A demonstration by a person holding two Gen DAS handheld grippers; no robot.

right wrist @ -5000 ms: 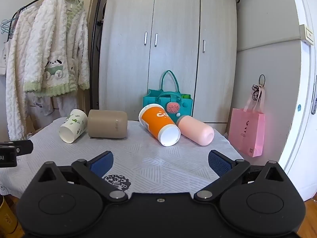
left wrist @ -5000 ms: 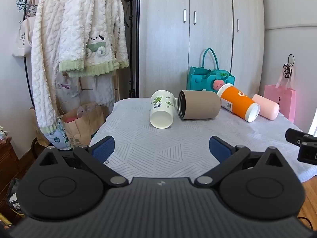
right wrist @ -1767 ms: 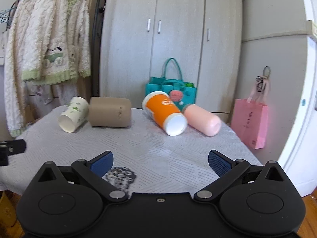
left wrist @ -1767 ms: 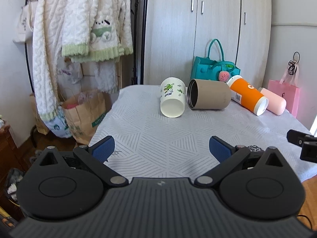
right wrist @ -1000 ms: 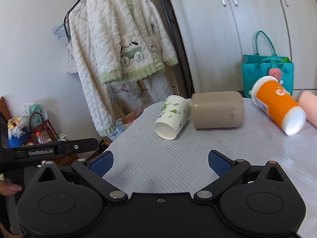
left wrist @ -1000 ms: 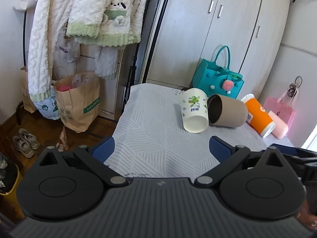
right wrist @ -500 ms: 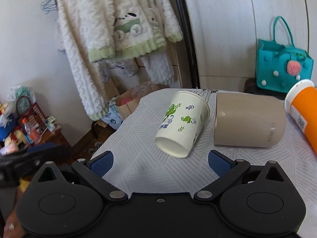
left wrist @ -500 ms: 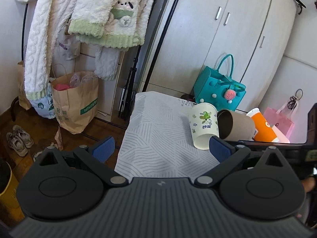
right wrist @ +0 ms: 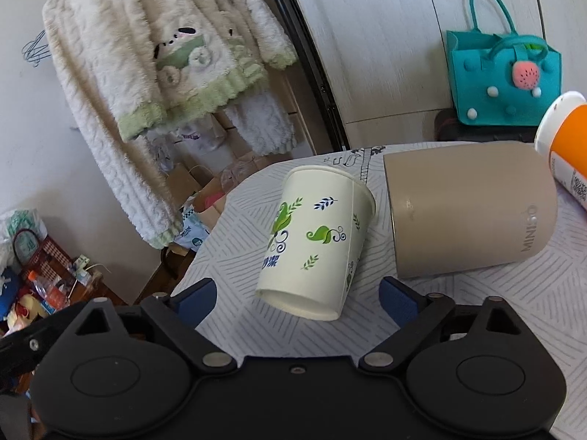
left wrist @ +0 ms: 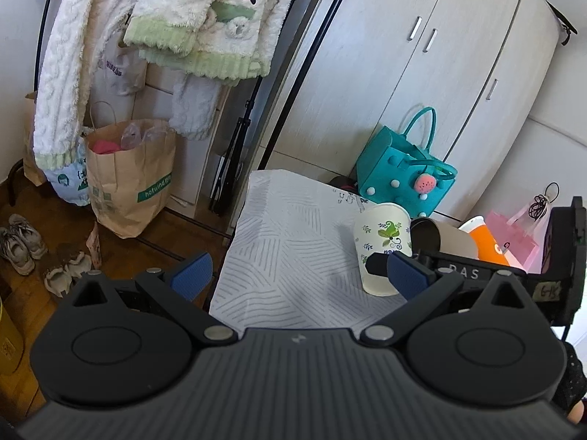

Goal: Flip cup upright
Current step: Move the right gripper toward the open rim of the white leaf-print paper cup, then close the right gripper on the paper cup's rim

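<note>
Approach: now that the right gripper (right wrist: 297,295) has swung in close with its fingers spread, the leafy paper cup (right wrist: 317,240) fills its view, so a grab looks next
Table: the cloth-covered table (right wrist: 477,315) carries four tipped cups along its far edge
Beige tumbler (right wrist: 469,212): on its side, just beside the paper cup, dark inside and nothing seen in it
Paper cup: near the table's far left corner, on its side, base toward the camera, contents hidden
Left gripper (left wrist: 297,275): fingers wide apart, holding nothing, off the table's left edge
</note>
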